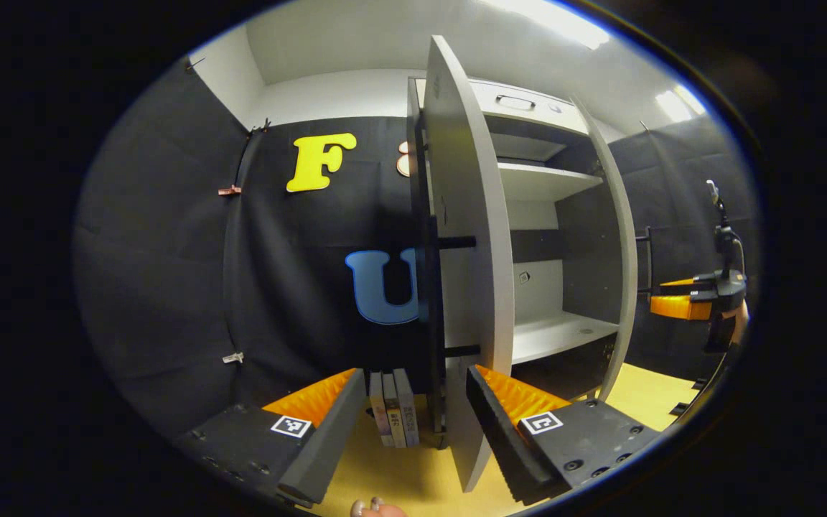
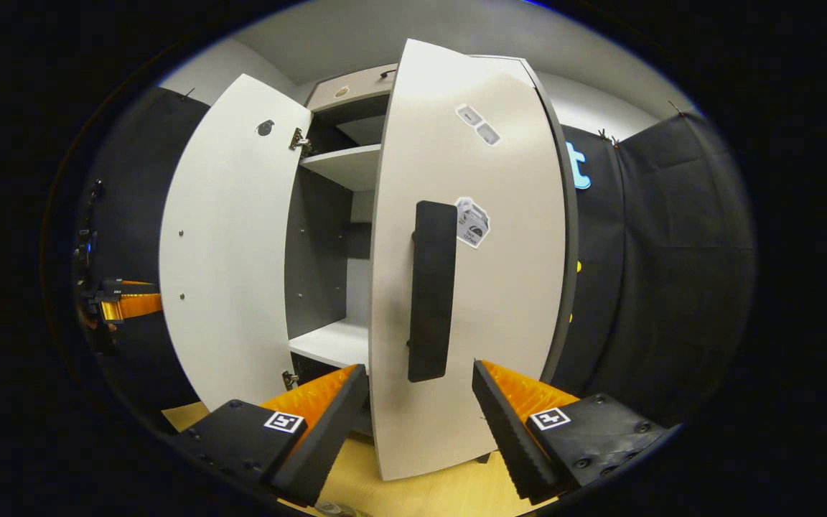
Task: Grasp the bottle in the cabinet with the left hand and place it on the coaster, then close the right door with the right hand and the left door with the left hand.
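Ahead, the right door (image 2: 471,287) stood just beyond the spread right gripper (image 2: 421,416); the left gripper (image 1: 413,424) gaped beside the left door (image 1: 467,251).

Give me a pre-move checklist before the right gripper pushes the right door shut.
1. Right gripper open, nothing held: ok.
2. Right gripper lined up with the right door, facing its handle: ok.
3. Right door not yet closed, partly swung out: ok to push.
4. Cabinet shelves free of the bottle: ok on the visible parts; the rest is hidden by the doors.
5. Bottle standing on the coaster: cannot tell.
6. Left gripper open at the edge of the left door, out of the right door's swing: ok.
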Action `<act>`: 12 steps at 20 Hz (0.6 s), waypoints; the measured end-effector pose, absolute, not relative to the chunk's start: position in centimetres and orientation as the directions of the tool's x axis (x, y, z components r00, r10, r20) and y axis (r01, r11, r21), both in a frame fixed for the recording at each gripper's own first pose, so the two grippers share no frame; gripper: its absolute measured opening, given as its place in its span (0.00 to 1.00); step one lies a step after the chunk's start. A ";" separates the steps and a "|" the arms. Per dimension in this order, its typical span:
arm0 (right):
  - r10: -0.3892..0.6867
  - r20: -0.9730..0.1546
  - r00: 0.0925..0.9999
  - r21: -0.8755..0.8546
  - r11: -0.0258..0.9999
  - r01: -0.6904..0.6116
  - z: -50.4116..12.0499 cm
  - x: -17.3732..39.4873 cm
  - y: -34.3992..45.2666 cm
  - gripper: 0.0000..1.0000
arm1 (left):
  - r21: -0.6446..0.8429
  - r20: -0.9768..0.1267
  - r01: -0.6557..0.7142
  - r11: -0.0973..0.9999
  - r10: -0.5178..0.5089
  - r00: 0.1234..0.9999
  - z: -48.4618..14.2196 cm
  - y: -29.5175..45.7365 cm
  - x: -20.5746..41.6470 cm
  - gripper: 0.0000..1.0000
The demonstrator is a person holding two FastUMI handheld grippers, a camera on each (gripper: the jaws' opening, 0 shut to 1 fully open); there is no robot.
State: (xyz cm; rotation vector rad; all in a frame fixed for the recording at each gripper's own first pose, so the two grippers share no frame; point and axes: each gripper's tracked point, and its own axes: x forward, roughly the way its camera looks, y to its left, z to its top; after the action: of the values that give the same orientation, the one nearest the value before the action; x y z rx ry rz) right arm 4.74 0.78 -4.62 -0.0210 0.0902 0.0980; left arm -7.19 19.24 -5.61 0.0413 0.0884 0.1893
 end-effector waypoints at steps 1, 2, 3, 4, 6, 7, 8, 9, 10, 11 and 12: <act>0.099 -0.091 0.991 -0.017 0.995 -0.101 -4.4 4.7 0.8 0.98 | 0.035 -0.085 -0.179 0.983 0.182 0.980 -5.9 19.2 -7.0 0.90; 0.101 -0.090 0.991 -0.013 0.995 -0.102 -4.3 4.5 0.8 0.98 | 0.013 -0.085 -0.174 0.985 0.174 0.981 -6.0 19.2 -6.9 0.90; 0.097 -0.088 0.991 -0.010 0.995 -0.098 -4.2 4.4 0.6 0.98 | -0.005 -0.084 -0.172 0.985 0.171 0.982 -6.1 19.3 -6.8 0.90; 0.088 -0.086 0.992 -0.010 0.996 -0.089 -4.1 4.3 0.3 0.98 | -0.017 -0.086 -0.170 0.985 0.168 0.982 -6.2 19.3 -6.7 0.90; 0.066 -0.089 0.994 -0.013 0.998 -0.067 -4.1 3.6 -0.5 0.98 | -0.021 -0.083 -0.159 0.987 0.156 0.984 -6.2 19.0 -6.6 0.90; 0.060 -0.092 0.994 -0.010 0.998 -0.061 -4.2 3.4 -0.8 0.98 | -0.022 -0.084 -0.145 0.989 0.142 0.986 -6.4 18.9 -6.4 0.90; 0.051 -0.097 0.994 -0.010 0.999 -0.052 -4.3 3.2 -1.2 0.98 | -0.020 -0.084 -0.128 0.992 0.126 0.988 -6.4 18.7 -6.4 0.90; 0.043 -0.101 0.994 -0.013 0.999 -0.044 -4.5 3.1 -1.6 0.98 | -0.012 -0.082 -0.116 0.993 0.114 0.990 -6.3 18.5 -6.0 0.88; 0.037 -0.105 0.994 -0.012 0.999 -0.039 -4.6 2.9 -2.0 0.98 | -0.008 -0.089 -0.101 0.995 0.100 0.991 -6.4 18.4 -5.8 0.86; 0.032 -0.108 0.994 -0.009 0.999 -0.033 -4.7 2.8 -2.4 0.98 | -0.008 -0.090 -0.087 0.996 0.086 0.992 -6.3 18.1 -5.3 0.86; 0.025 -0.111 0.993 -0.007 1.000 -0.026 -4.8 2.8 -2.8 0.98 | -0.008 -0.095 -0.075 0.997 0.074 0.993 -6.2 18.0 -4.9 0.86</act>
State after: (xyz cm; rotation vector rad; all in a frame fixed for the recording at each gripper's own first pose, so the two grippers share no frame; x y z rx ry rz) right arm 2.80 -2.76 -4.78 -0.0088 0.1116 0.0254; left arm -4.88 18.00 -6.20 -0.0112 0.0943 0.0750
